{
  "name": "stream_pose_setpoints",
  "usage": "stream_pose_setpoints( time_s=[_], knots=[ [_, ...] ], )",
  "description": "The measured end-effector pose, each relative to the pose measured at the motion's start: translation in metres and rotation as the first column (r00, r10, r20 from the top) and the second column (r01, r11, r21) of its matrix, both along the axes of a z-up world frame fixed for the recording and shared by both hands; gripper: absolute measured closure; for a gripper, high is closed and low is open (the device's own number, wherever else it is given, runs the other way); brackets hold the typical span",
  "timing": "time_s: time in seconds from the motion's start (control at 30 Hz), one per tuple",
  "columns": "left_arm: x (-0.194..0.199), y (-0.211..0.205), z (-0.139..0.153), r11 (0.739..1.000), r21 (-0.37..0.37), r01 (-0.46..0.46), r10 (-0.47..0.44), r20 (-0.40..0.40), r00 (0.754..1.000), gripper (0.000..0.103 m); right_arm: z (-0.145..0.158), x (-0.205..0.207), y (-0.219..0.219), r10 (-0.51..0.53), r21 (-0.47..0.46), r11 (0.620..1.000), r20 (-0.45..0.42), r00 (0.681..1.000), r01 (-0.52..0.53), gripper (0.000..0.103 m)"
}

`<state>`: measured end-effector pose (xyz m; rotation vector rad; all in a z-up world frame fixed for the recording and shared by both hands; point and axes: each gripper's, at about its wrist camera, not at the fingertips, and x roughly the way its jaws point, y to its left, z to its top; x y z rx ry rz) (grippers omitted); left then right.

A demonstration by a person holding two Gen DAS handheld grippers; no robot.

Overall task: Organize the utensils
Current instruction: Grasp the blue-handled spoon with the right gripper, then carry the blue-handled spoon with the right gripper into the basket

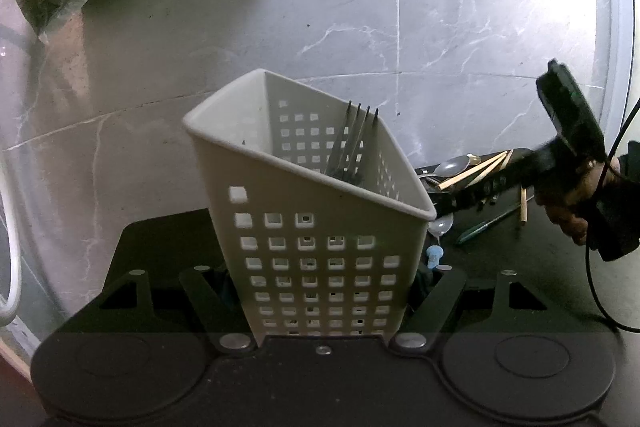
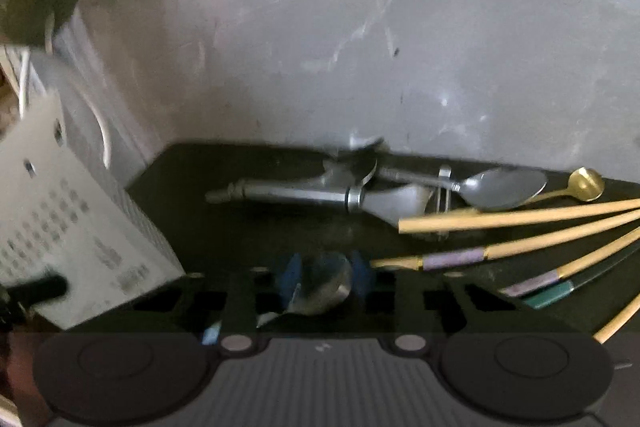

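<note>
A small steel spoon (image 2: 320, 287) is lying bowl-up right between the blue fingertips (image 2: 290, 277) of the right claw (image 2: 326, 281), its handle running back toward the camera and out of sight under the claw's body. The jaws are standing narrow about the bowl; through the blur I cannot tell whether the pads are pressing on it. The other utensils are lying ahead and to the right on the black counter (image 2: 192, 211): a larger spoon (image 2: 508, 189), a gold spoon (image 2: 586, 181) and chopsticks (image 2: 520, 217) fanning rightward. The white perforated caddy (image 1: 320, 227), with a fork (image 1: 352, 143) standing inside, is sitting tilted in the left claw (image 1: 320, 291), which is clamping its lower walls. From the spoon it is lying well to the left, so the right hand is nearer the spoon, and I judge the carry is going leftward.
</note>
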<state>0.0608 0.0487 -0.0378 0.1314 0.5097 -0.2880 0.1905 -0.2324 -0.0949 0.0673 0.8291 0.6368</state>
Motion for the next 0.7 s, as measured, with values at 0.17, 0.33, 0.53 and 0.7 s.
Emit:
stream_pose_setpoints(
  time_s=[0.17,0.33,0.53,0.7],
  knots=[
    [-0.002,0.0,0.0,1.0,-0.004,-0.003,0.003,0.002,1.0,0.027,-0.002,-0.009,0.001,-0.006,0.0,1.0,0.012,1.0,0.006,0.092],
    [-0.002,0.002,-0.001,1.0,-0.007,0.0,0.0,0.003,1.0,0.027,-0.002,-0.012,-0.003,-0.043,0.056,0.998,0.006,0.999,0.043,0.098],
    [-0.002,0.007,-0.002,1.0,-0.016,0.011,-0.011,0.007,1.0,0.027,0.042,-0.04,-0.009,-0.116,0.113,0.988,0.093,0.989,0.106,0.103],
    [-0.003,0.009,-0.003,1.0,-0.016,0.024,-0.023,0.013,1.0,0.027,0.1,-0.076,0.001,-0.137,0.071,0.99,0.265,0.954,0.123,0.102]
  ],
)
